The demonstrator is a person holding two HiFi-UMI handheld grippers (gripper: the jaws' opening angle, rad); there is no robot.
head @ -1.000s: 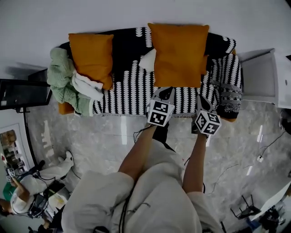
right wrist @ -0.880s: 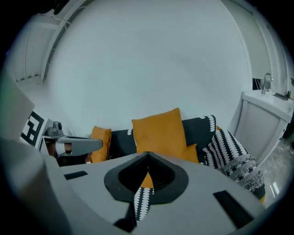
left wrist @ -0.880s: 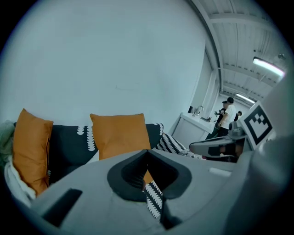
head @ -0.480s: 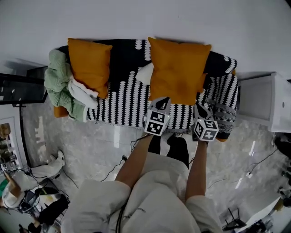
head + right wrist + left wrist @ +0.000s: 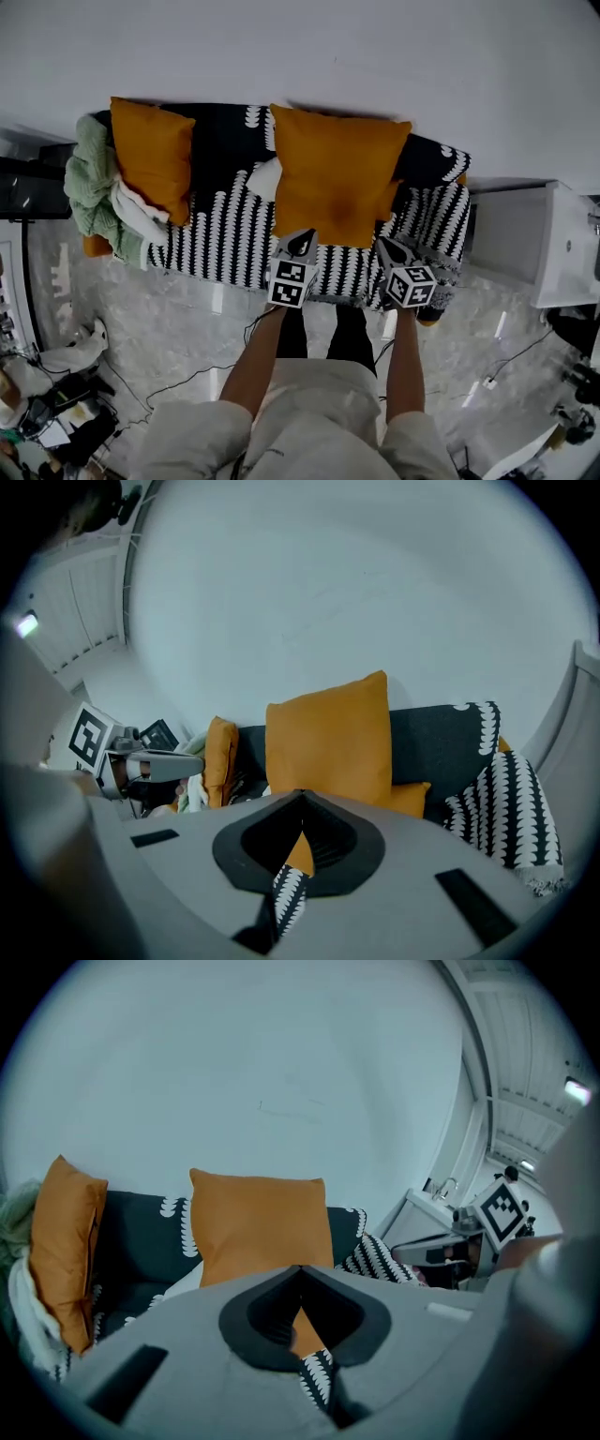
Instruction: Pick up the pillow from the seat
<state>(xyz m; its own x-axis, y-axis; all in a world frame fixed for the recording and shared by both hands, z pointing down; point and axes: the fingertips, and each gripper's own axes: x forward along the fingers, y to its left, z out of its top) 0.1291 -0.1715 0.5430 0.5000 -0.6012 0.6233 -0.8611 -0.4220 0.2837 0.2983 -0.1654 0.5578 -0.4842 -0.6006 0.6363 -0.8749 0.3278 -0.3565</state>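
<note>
Head view: orange pillow (image 5: 337, 173) stands on the striped seat (image 5: 225, 220), leaning on the backrest, with left gripper (image 5: 302, 240) and right gripper (image 5: 385, 246) near its lower edge. Left gripper view: jaws together, empty. Right gripper view: same. It looks soft, light, probably squashy; pinch both lower corners

Bright, even light, sharp overhead.
You get glare streaks on the floor (image 5: 217, 300); both gripper views warp toward black corners, foregrounds soft.

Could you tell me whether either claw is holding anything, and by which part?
Nothing is held: the left claw and the right claw are both shut and empty, clear of the pillow.
</note>
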